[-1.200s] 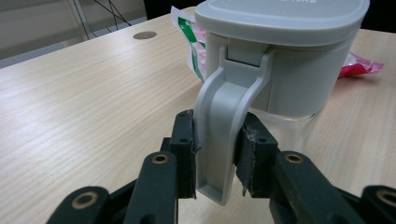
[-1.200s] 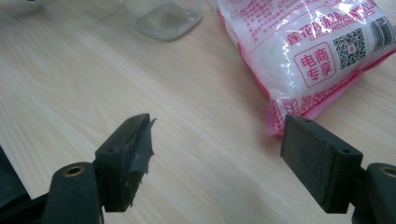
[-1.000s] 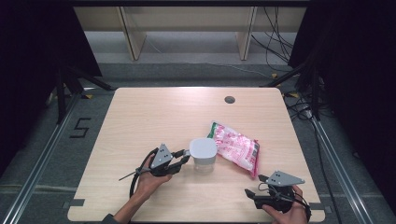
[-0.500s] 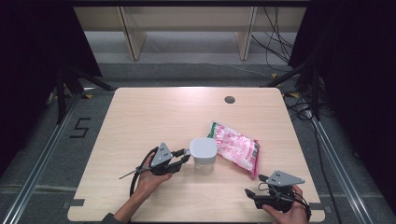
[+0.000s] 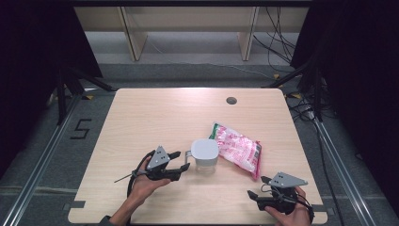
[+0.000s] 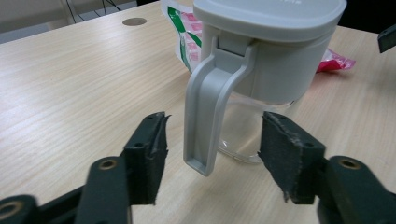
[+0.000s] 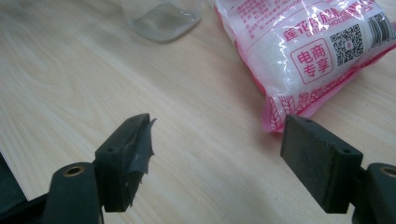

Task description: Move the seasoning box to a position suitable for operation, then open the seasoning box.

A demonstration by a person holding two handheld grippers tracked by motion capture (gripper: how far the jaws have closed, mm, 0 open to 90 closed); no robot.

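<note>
— While the jug (image 5: 204, 154) is stood mid-table beside the pink bag (image 5: 236, 149), what is gripped?
— Nothing — the left gripper's (image 5: 179, 160) jaws have just been opened, its handle (image 6: 201, 116) left untouched between them; the right gripper (image 5: 257, 186) is held wide, near right.

Bare table (image 5: 155, 117) leftward; jug (image 5: 205, 154) and bag (image 5: 237, 149) blocking right.

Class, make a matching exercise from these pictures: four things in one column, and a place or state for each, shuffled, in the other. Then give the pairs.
1. jug
2. bag
3. left gripper
4. right gripper

a. pink and white, lying flat
b. jaws open either side of a grey handle
c. upright, grey lid on
d. jaws open over bare table

Pairs: 1-c, 2-a, 3-b, 4-d
</note>
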